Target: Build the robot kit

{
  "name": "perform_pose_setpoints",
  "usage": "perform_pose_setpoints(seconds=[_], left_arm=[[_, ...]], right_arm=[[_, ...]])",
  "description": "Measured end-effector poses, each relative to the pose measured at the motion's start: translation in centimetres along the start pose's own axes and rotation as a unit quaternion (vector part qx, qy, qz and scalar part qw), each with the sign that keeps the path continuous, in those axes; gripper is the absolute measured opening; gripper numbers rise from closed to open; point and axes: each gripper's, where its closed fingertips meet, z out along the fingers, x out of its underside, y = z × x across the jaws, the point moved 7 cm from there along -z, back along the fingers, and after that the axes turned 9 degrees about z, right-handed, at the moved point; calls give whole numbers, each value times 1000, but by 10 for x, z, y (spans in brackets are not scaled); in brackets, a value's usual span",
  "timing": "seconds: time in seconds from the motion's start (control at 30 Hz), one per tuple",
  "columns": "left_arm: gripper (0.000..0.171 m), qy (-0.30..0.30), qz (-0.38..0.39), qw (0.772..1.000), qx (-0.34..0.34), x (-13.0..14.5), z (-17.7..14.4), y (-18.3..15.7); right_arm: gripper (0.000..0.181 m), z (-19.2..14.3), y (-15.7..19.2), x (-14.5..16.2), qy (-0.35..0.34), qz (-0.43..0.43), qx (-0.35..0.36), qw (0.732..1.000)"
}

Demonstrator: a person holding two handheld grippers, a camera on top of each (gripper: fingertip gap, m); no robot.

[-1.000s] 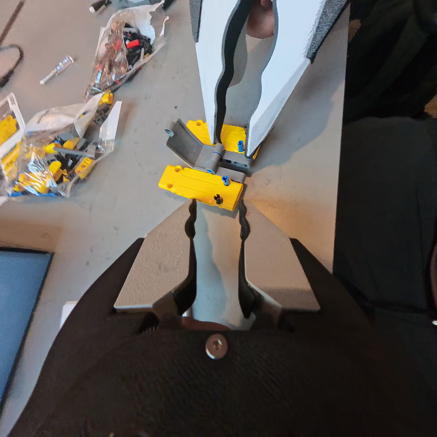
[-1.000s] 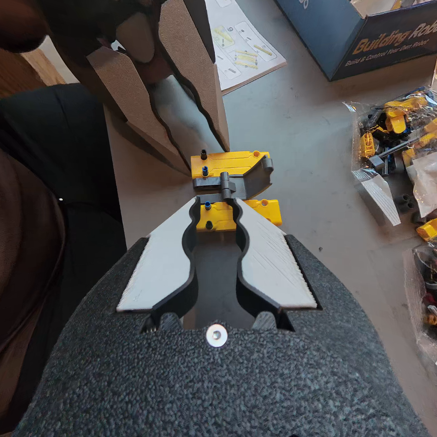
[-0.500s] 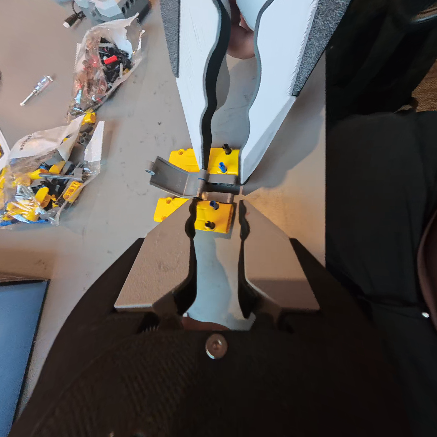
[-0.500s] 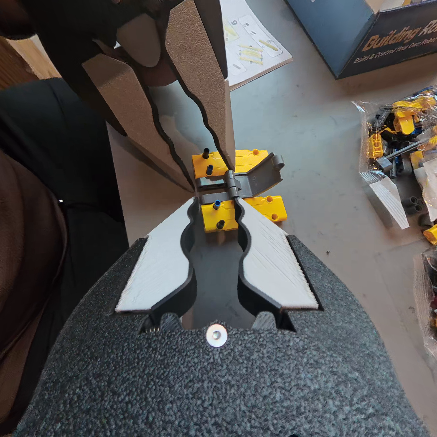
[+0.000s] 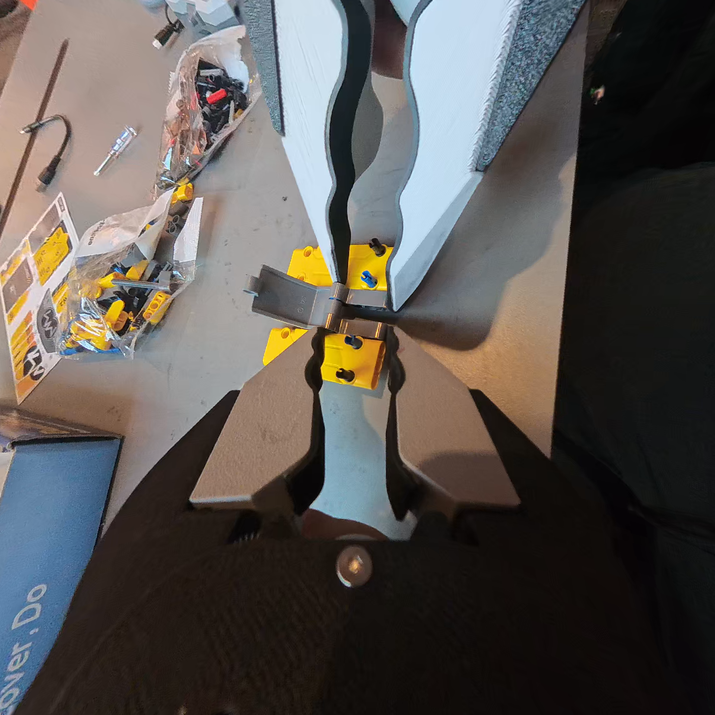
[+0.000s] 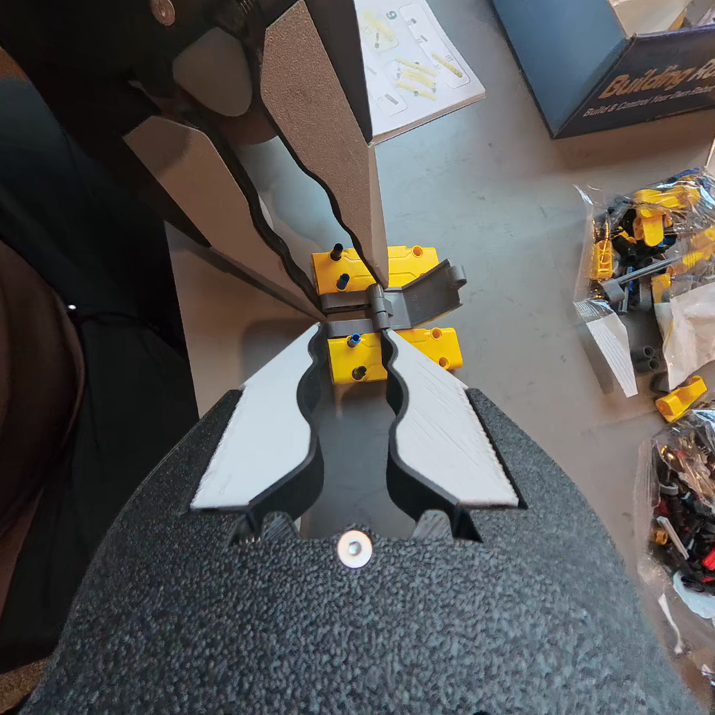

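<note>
A small toy-brick assembly is seen near the centre of both views, lying on a grey, lightly scuffed surface close to its edge: two smooth yellow rectangular blocks joined by grey beams and an angled grey panel, with short blue and black pins standing in the blocks. In the left wrist view the left gripper is shown from the lower frame with matt grey-brown fingers whose wavy black inner edges straddle the nearer yellow block; the gap is narrow, but whether the block is actually pinched cannot be told. In the right wrist view the right gripper is shown with ribbed pale grey fingers set narrowly about the other yellow block, and a firm grip likewise cannot be told. Only the left wrist view shows, at upper left, a short black cable, a small metal pin and a printed leaflet. Only the right wrist view shows an open instruction booklet at the top. Crinkled clear bags of yellow and black parts and a dark blue cardboard box are seen in both views.
</note>
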Motion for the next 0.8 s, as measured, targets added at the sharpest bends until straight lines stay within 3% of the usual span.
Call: perform_pose_setpoints(seconds=[0.8], left_arm=[[27, 3, 10, 1000, -13, 5, -2, 3]], right_arm=[[25, 9, 2, -16, 75, -82, 2, 994]])
